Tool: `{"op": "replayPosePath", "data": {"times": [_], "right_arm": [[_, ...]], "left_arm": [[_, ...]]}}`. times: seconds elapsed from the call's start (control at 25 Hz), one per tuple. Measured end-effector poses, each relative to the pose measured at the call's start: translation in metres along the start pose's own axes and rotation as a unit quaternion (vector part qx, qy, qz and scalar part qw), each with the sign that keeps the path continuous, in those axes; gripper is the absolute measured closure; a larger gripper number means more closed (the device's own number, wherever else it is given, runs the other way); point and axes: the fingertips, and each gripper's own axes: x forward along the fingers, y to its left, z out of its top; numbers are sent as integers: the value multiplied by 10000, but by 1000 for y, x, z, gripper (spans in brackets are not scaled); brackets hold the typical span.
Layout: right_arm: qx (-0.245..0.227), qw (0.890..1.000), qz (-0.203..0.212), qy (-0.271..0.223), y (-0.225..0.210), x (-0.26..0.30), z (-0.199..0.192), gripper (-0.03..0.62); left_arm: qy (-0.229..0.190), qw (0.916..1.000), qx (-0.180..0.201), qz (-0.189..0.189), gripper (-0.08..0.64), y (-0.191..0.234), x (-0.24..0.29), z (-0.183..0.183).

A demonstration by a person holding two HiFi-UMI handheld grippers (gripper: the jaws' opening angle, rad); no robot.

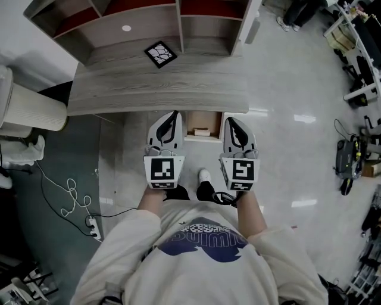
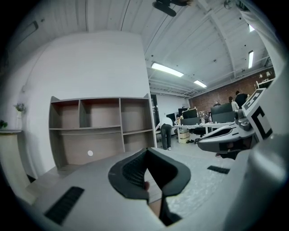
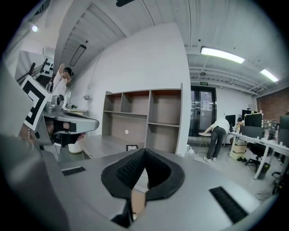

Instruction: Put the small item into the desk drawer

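Note:
In the head view the grey wooden desk has an open drawer under its front edge. A small pale item lies inside the drawer. My left gripper hangs just left of the drawer and my right gripper just right of it, both pointing towards the desk. Both are shut with nothing between the jaws. In the left gripper view the left gripper has its dark jaws together and empty. The right gripper looks the same in its own view.
A shelf unit stands at the back of the desk, with a black-and-white marker tile in front of it. A white cylinder bin stands at the left. A power strip with cable lies on the floor. A person bends over far off.

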Motion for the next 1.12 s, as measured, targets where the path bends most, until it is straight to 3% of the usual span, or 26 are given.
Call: {"op": "replayPosePath", "data": {"times": [0.24,0.48,1.12], "right_arm": [[6,9997,-145,-173,-5,2,9,595],[-4,9987,-256,-438,-7,5,22,595],[-12,9936,-298,-1090,-8,4,54,595]], "left_arm": [[-203,9998,19,15,552,4,2,9],[-737,9972,101,55,552,8,2,29],[-1082,9940,96,138,553,16,3,49]]}}
